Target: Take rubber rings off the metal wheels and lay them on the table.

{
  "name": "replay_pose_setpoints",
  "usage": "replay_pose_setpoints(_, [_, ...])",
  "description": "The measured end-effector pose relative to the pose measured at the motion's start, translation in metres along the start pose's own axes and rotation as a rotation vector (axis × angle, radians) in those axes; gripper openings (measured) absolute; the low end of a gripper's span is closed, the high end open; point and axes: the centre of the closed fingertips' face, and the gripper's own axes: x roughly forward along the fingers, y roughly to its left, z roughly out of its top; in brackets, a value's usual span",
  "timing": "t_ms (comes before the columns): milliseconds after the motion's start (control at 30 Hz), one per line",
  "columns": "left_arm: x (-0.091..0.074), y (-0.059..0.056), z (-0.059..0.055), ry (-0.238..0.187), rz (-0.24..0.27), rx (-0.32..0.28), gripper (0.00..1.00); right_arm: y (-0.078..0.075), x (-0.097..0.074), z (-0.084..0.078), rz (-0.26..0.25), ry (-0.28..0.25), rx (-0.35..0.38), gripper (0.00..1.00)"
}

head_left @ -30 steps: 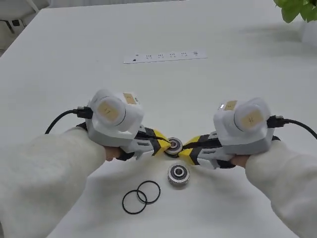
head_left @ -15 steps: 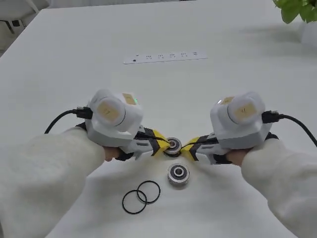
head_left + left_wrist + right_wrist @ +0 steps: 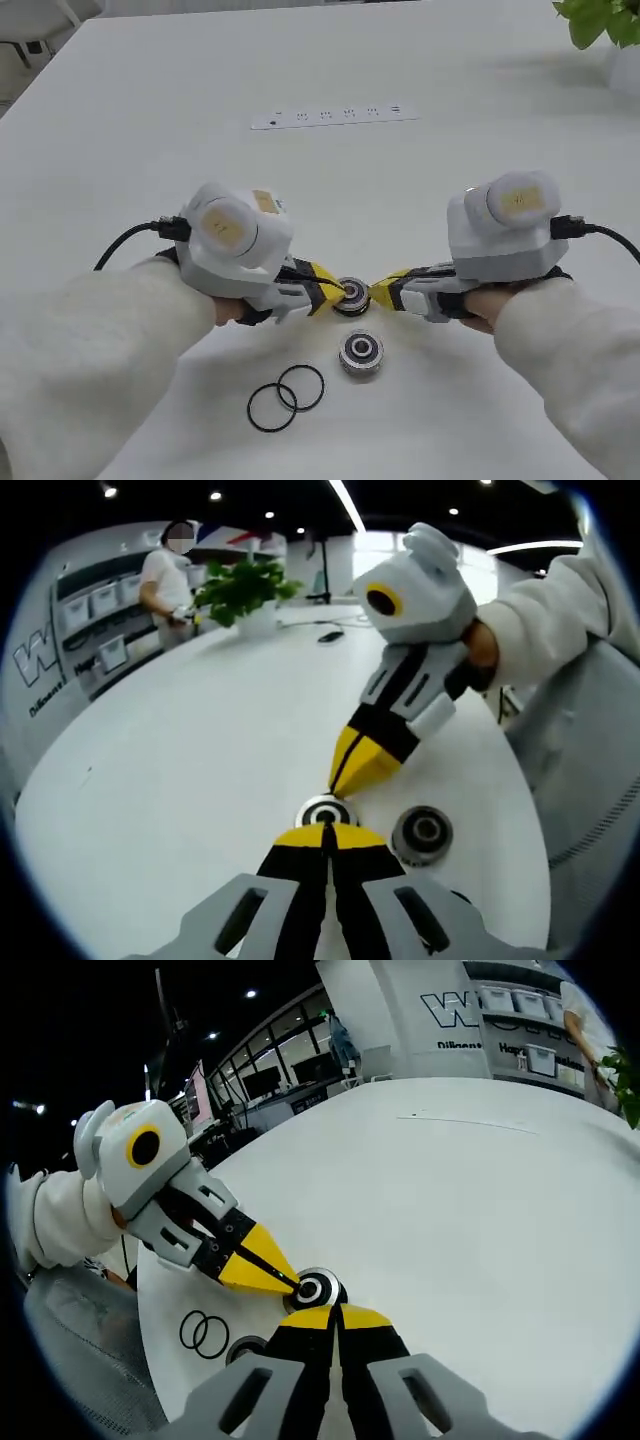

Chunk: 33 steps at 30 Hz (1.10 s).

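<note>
**Inspector:** Worktop status?
**Assessor:** Left tool and right tool, each with jaws pressed together, meet tip-to-tip on one metal wheel. The right tool has rolled upward within the last second.
**Inspector:** Meaning?
**Assessor:** Probably levering its ring loose. Second wheel rests near; two rubber rings lie free.

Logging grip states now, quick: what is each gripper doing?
Left gripper: shut, tips at the wheel; whether it grips anything cannot be told.
Right gripper: shut, tips at the same wheel; likewise unclear.
</note>
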Motion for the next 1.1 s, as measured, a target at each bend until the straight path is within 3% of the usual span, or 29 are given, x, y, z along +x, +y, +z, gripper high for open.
replay_pose_setpoints(600, [0.000, 0.000, 0.000, -0.001, -0.008, 0.000, 0.01, 0.009, -0.002, 0.004, 0.025, -0.018, 0.067, 0.00])
replay_pose_setpoints(1100, [0.000, 0.000, 0.000, 0.002, -0.001, 0.006, 0.01, 0.013, 0.000, 0.007, 0.035, -0.018, 0.039, 0.00])
